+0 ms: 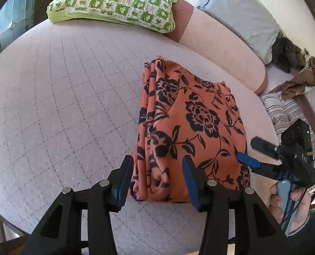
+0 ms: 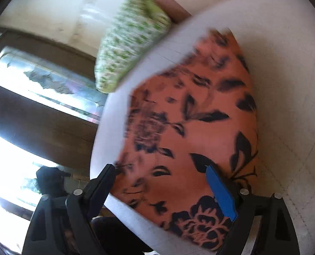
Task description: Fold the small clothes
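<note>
Folded orange garment (image 1: pixel 191 127) with black flowers lies on the pale quilted mattress (image 1: pixel 61 106), toward its right side, layered edges bunched along the left of the pile. My left gripper (image 1: pixel 157 182) hangs over the near edge of the cloth, jaws partly open; fabric shows between them, pads not pressing it, nothing held. My right gripper (image 2: pixel 163 189) has its jaws spread wide over the near corner of the same garment, gripping nothing. From the left camera its blue pad (image 1: pixel 248 159) lies at the cloth's right edge; contact there cannot be told. Right view is blurred; flower detail smears. Green patterned pillow (image 1: pixel 115 2) sits well beyond. My right hand (image 1: pixel 289 204) is cut off by the frame edge.
</note>
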`<action>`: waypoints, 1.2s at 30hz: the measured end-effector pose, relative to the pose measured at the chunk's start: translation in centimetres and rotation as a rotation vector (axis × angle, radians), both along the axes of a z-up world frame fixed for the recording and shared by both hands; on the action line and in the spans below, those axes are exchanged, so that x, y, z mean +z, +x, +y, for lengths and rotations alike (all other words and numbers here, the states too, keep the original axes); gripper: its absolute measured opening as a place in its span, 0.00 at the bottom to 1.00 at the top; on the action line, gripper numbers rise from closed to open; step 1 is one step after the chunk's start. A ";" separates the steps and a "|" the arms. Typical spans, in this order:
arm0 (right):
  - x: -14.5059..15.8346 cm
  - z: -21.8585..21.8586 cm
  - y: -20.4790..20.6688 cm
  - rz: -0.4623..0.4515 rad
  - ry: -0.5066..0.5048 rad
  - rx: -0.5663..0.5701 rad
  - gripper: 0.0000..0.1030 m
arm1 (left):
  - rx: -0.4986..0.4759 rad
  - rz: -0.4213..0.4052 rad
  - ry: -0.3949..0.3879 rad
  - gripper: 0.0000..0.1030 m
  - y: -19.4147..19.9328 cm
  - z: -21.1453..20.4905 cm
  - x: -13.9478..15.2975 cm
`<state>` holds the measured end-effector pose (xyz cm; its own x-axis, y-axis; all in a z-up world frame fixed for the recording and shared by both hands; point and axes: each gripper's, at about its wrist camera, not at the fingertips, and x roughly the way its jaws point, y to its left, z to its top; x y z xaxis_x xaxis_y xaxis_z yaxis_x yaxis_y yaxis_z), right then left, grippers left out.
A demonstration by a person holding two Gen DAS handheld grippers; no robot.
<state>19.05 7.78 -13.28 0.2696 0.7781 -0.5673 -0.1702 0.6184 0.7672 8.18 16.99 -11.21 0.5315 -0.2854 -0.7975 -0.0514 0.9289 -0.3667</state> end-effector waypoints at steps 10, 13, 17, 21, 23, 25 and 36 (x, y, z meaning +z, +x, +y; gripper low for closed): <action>0.6 -0.1 -0.6 0.005 -0.063 -0.003 0.87 | 0.026 -0.064 0.103 0.64 0.2 -1.0 1.0; 1.2 -0.7 -1.0 -0.007 -0.015 -0.035 0.87 | 0.027 -0.065 0.114 0.64 0.4 -1.1 1.0; 4.2 -2.5 -1.9 -0.132 -0.045 -0.038 0.87 | 0.031 -0.075 0.080 0.72 1.1 0.4 1.3; 2.5 -6.5 0.1 -0.096 -0.125 -0.139 0.88 | 0.040 -0.063 0.050 0.80 3.9 3.8 0.1; 1.0 -7.4 1.4 -0.057 -0.118 -0.169 0.88 | 0.024 -0.025 0.032 0.80 5.8 4.8 -1.6; -0.3 -6.7 2.8 -0.023 -0.088 -0.134 0.88 | -0.003 0.023 0.032 0.80 7.4 4.7 -3.4; 1.6 -2.1 3.4 -0.074 -0.157 0.012 0.29 | -0.037 0.014 0.004 0.23 7.4 2.7 -2.3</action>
